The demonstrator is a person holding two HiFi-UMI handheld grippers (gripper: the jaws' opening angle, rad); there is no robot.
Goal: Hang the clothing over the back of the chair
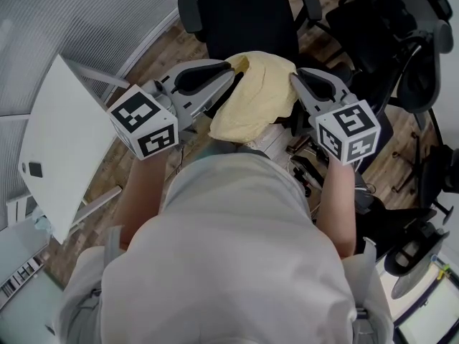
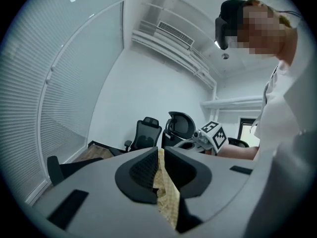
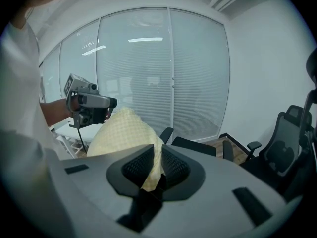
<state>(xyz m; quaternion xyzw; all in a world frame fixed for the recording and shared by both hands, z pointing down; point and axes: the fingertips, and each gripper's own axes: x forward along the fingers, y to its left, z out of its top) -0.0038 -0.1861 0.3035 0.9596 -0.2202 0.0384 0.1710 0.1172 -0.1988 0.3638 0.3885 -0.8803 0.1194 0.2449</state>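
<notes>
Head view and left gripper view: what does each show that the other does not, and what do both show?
Only the head view: the white table at the left, and the yellow clothing as a whole bundle stretched between the left gripper and the right gripper. Only the left gripper view: the left gripper's fingers shut on a fold of that cloth, and a long vent unit high on the wall. Both: the clothing, the right gripper's marker cube, black office chairs.
</notes>
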